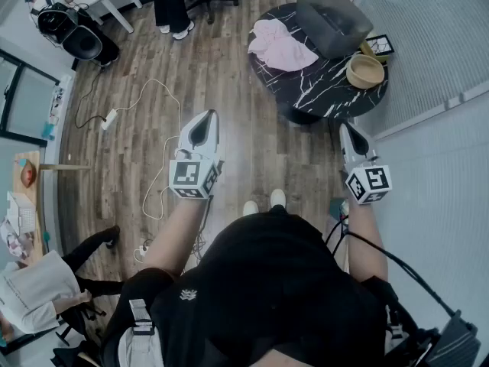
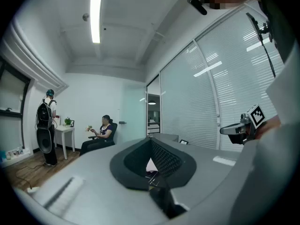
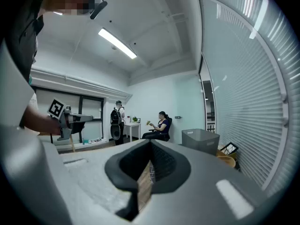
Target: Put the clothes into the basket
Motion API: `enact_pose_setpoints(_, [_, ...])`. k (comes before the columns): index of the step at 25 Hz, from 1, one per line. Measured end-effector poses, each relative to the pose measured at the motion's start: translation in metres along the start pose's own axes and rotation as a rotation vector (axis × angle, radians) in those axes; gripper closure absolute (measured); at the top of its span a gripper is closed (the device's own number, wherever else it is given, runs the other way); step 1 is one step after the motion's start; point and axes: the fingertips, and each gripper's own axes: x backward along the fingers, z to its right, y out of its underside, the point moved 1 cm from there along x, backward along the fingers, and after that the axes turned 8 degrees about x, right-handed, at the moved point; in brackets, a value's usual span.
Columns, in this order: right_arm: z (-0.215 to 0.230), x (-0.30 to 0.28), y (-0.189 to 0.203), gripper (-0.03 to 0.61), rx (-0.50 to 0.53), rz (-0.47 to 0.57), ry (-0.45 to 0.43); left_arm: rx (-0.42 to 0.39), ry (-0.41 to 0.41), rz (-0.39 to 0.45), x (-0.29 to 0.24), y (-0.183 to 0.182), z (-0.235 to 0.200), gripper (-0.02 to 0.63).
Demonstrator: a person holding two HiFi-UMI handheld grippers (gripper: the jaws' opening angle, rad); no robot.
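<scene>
A pink garment (image 1: 281, 44) lies crumpled on the round black marble table (image 1: 321, 90) ahead of me. A grey basket (image 1: 335, 21) stands on the same table just behind it, and it also shows in the right gripper view (image 3: 200, 140). My left gripper (image 1: 205, 118) is held level above the wooden floor, short of the table and to its left, jaws shut and empty. My right gripper (image 1: 344, 128) hovers by the table's near edge, also shut and holding nothing. Through the left jaws I glimpse a bit of the pink garment (image 2: 151, 165).
A wooden bowl (image 1: 365, 70) and a small picture frame (image 1: 380, 44) sit on the table's right side. A white cable and power strip (image 1: 110, 118) lie on the floor at left. A seated person (image 1: 177, 3) is far ahead; another person (image 1: 53, 280) sits at lower left.
</scene>
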Motion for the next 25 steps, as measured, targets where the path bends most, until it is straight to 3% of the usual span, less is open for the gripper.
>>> enact_pose_setpoints(10, [0.009, -0.014, 0.007, 0.577, -0.008, -0.005, -0.031, -0.003, -0.004, 0.014, -0.026, -0.014, 0.006, 0.607])
enact_pose_setpoints(18, [0.036, -0.025, 0.014, 0.577, 0.013, 0.023, -0.035, -0.005, -0.025, -0.005, -0.065, 0.001, 0.020, 0.607])
enact_pose_setpoints(25, [0.068, -0.052, 0.047, 0.577, -0.046, -0.019, -0.051, -0.005, -0.043, -0.031, -0.098, 0.011, 0.023, 0.607])
